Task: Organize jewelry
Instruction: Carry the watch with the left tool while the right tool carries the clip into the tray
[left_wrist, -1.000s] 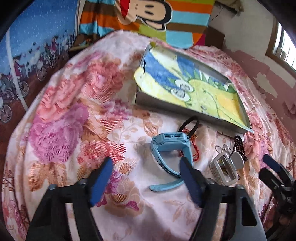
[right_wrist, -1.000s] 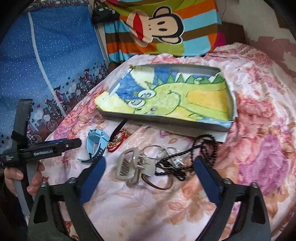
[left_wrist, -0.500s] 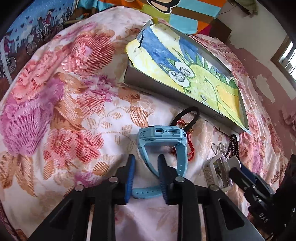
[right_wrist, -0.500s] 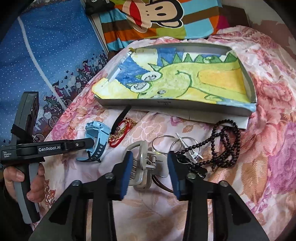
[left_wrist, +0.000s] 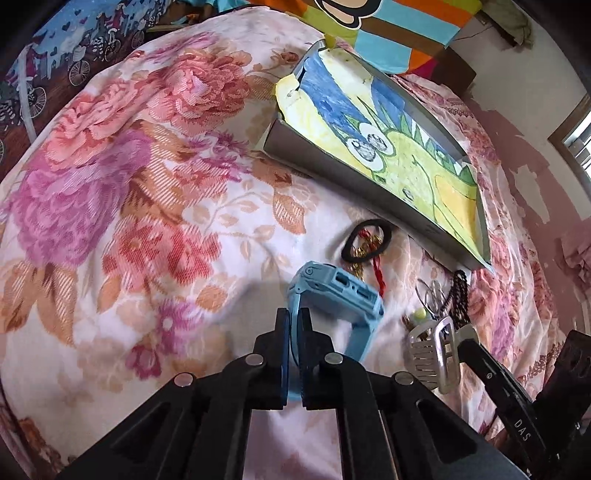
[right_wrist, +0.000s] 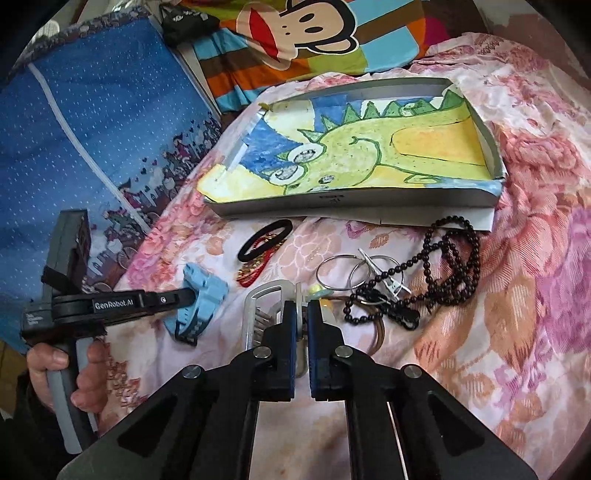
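Both grippers closed since before: left gripper clamps watch strap, right gripper pinches carabiner (silver).

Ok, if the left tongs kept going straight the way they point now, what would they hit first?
The left tongs already pinch the light blue plastic watch. Straight beyond lie the black elastic hair tie and then the grey tray's wall, though depth is uncertain.

Light-blue watch tilted, strap pinched, near bedspread centre. Black hair tie over red-gold bracelet, just before tray front wall. Silver carabiner, key rings, black bead string clustered beside, beads touching the tray's front edge.
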